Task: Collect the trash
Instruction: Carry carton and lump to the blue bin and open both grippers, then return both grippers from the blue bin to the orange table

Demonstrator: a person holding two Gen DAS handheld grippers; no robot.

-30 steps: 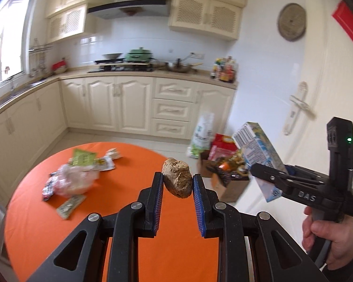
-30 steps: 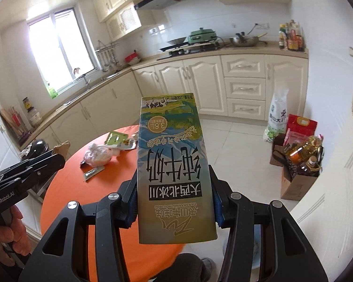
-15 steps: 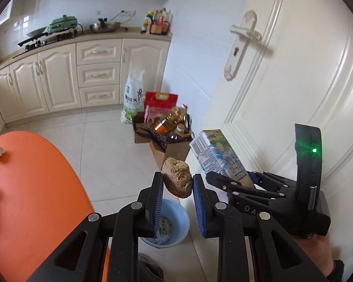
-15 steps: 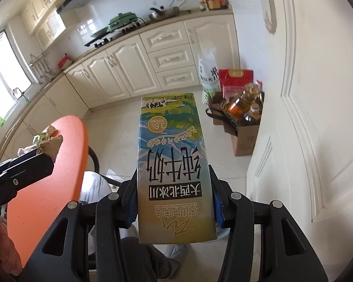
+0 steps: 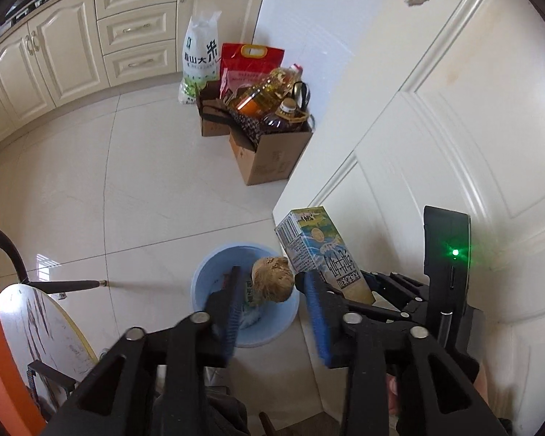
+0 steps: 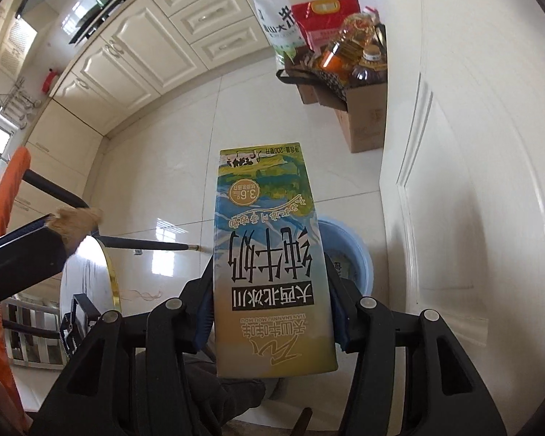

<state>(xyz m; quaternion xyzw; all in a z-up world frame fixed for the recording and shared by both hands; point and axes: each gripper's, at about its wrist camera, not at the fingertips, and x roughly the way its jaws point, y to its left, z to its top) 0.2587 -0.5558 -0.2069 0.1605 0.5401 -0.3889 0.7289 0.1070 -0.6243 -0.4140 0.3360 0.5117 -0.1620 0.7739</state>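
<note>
Both grippers have swung away from the orange worktop and down over one blue bin on the floor.
One brown lump sits between the left gripper jaws, which are opening, a clear gap at each pad (lump loose, above the bin mouth). One milk carton stands between the right gripper jaws, also opening; whether the pads still press it I cannot tell. Its long axis runs straight out along the jaws, top end pointing forward, beyond the tips, the bin partly hidden behind it.
</note>
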